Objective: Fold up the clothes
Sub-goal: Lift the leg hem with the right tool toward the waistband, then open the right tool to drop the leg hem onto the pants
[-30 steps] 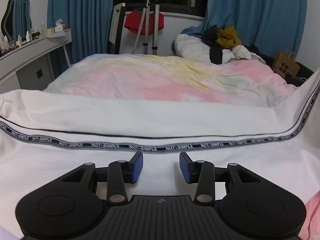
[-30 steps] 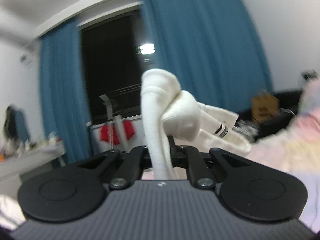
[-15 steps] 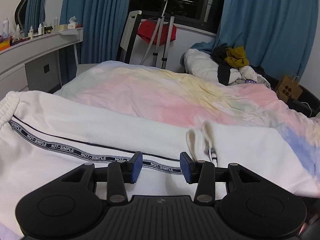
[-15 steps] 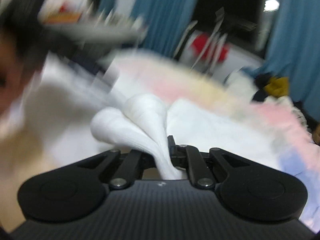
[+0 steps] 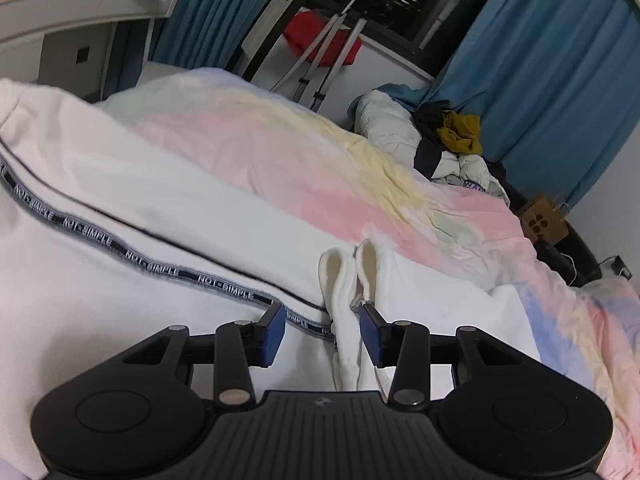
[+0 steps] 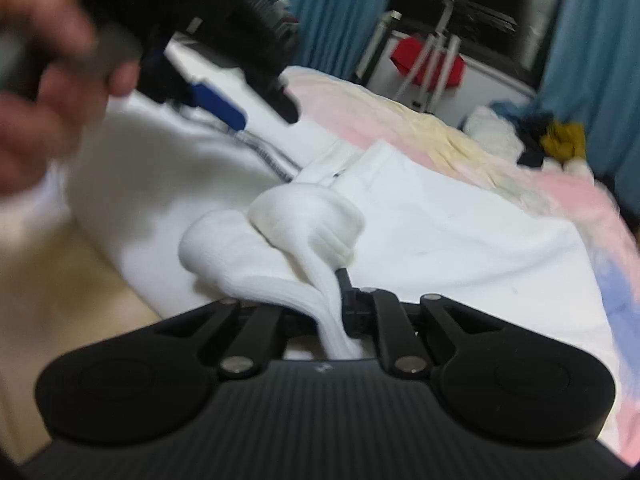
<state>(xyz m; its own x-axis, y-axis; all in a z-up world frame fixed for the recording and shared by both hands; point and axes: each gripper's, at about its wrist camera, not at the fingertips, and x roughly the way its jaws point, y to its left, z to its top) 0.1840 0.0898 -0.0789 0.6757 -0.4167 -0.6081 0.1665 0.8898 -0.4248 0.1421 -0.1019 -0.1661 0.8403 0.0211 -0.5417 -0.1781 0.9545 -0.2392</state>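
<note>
I had the right gripper (image 6: 340, 312) pinched on the ribbed cuffs (image 6: 308, 224) of the white trousers (image 5: 120, 240), brought over the garment on the bed (image 5: 300, 160). Left gripper (image 5: 322, 330) was spread, empty, at 12 o'clock of the seam. One fold mostly laid; release and further folds remained.
</note>
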